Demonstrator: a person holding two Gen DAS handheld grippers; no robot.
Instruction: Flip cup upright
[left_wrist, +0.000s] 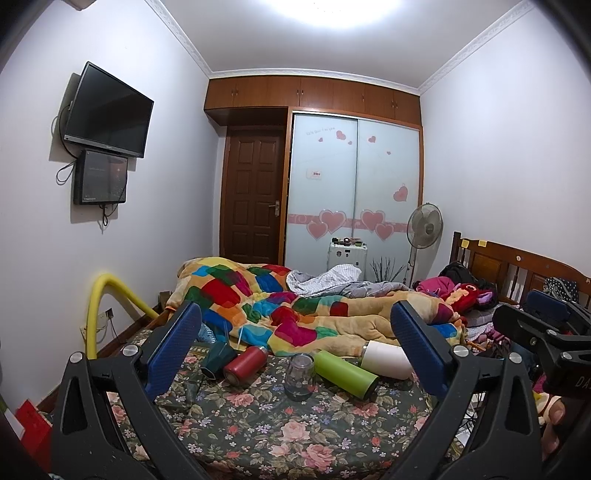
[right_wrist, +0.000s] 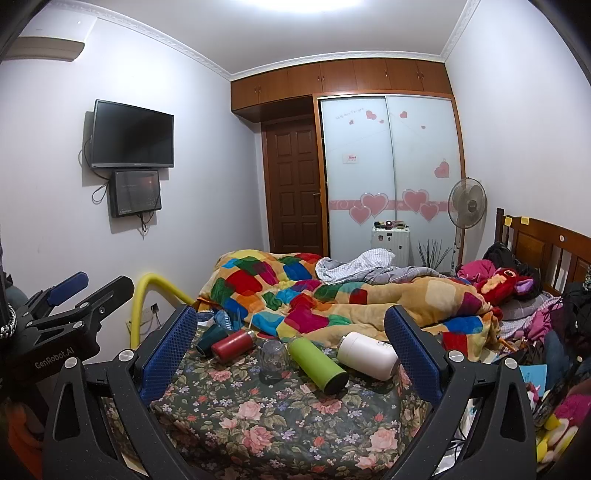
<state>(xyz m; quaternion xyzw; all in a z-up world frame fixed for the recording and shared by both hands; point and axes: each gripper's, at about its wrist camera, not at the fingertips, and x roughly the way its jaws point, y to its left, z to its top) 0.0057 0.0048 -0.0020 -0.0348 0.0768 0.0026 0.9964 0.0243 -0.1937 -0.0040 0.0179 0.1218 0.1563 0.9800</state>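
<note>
Several cups sit on the floral bedsheet (left_wrist: 258, 435). A clear glass cup (left_wrist: 300, 376) stands mouth down in the middle; it also shows in the right wrist view (right_wrist: 273, 360). A dark teal cup (left_wrist: 218, 359), a red bottle (left_wrist: 245, 364), a green bottle (left_wrist: 345, 373) and a white cup (left_wrist: 387, 359) lie on their sides. My left gripper (left_wrist: 293, 354) is open and empty, held back from the cups. My right gripper (right_wrist: 290, 350) is open and empty, also short of them.
A colourful patchwork blanket (left_wrist: 295, 306) is heaped behind the cups. A yellow tube (left_wrist: 110, 295) arches at the bed's left edge. Clothes and a red plush toy (left_wrist: 469, 295) lie at the right by the wooden headboard (left_wrist: 517, 266).
</note>
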